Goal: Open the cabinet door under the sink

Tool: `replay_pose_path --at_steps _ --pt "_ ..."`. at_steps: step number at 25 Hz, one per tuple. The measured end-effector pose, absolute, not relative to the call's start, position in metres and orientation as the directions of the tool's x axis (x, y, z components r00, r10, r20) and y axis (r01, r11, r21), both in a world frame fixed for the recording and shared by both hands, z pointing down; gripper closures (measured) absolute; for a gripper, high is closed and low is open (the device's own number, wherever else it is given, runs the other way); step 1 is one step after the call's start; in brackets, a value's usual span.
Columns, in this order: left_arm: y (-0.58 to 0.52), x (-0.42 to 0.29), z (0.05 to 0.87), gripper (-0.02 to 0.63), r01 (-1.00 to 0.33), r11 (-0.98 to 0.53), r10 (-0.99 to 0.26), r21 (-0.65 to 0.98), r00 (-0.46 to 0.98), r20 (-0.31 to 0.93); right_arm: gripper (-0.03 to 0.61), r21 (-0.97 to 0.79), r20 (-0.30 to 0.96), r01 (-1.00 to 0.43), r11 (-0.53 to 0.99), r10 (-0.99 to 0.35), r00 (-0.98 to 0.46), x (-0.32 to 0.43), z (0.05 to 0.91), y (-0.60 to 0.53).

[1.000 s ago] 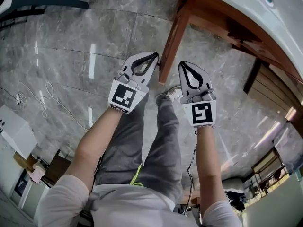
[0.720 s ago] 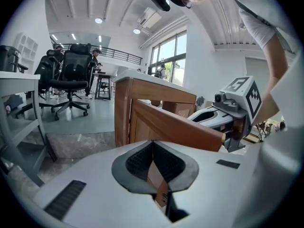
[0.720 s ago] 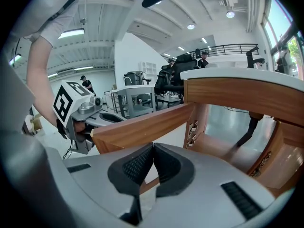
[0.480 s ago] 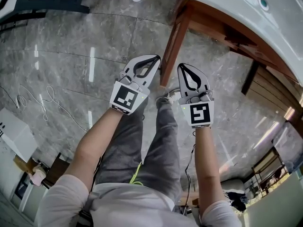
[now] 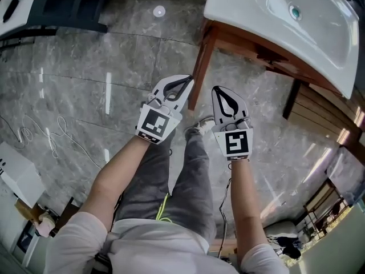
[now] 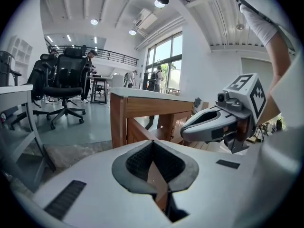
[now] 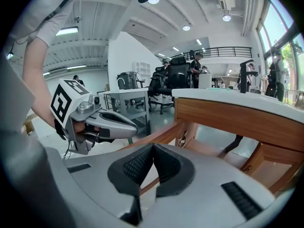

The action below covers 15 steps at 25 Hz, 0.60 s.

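Fingers (image 6: 135, 161) are clenched on nothing at left gripper (image 5: 188, 80) and right gripper (image 5: 216, 89). Both point forward, probably approaching. The sink (image 5: 285, 16) stands ahead-right on a wooden frame (image 5: 201, 61); I cannot see its cabinet door.

Glossy white sink (image 5: 274, 4), probably ceramic; smooth reddish wooden frame (image 5: 201, 66); polished, reflective grey stone floor (image 5: 85, 56); grey cloth trousers (image 5: 182, 176).

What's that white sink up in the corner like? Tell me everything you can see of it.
The white sink is a glossy, ceramic-looking rectangular top with rounded corners and a shallow bowl sunk in, a small greenish drain at its bottom. It lies flat on a reddish-brown wooden frame, whose front leg stands on the grey stone-like floor. The bowl looks empty.
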<state>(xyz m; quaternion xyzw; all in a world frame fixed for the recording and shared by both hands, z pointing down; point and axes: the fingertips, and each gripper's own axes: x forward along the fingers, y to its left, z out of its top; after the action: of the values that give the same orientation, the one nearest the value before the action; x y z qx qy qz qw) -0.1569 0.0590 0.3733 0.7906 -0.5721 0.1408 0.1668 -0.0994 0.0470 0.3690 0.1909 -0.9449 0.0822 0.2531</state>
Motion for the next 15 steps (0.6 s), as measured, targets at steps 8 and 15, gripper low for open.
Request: replay_pose_path --at_steps 8,15 --pt "0.038 -0.149 0.322 0.596 -0.944 -0.314 -0.873 0.106 0.33 0.359 0.548 -0.046 0.489 -0.486 0.873 -0.405 -0.773 -0.081 0.325 0.026" --pt "0.016 -0.124 0.267 0.597 -0.926 -0.368 -0.877 0.088 0.377 0.298 0.548 -0.069 0.46 -0.581 0.811 -0.491 -0.74 -0.052 0.282 0.012"
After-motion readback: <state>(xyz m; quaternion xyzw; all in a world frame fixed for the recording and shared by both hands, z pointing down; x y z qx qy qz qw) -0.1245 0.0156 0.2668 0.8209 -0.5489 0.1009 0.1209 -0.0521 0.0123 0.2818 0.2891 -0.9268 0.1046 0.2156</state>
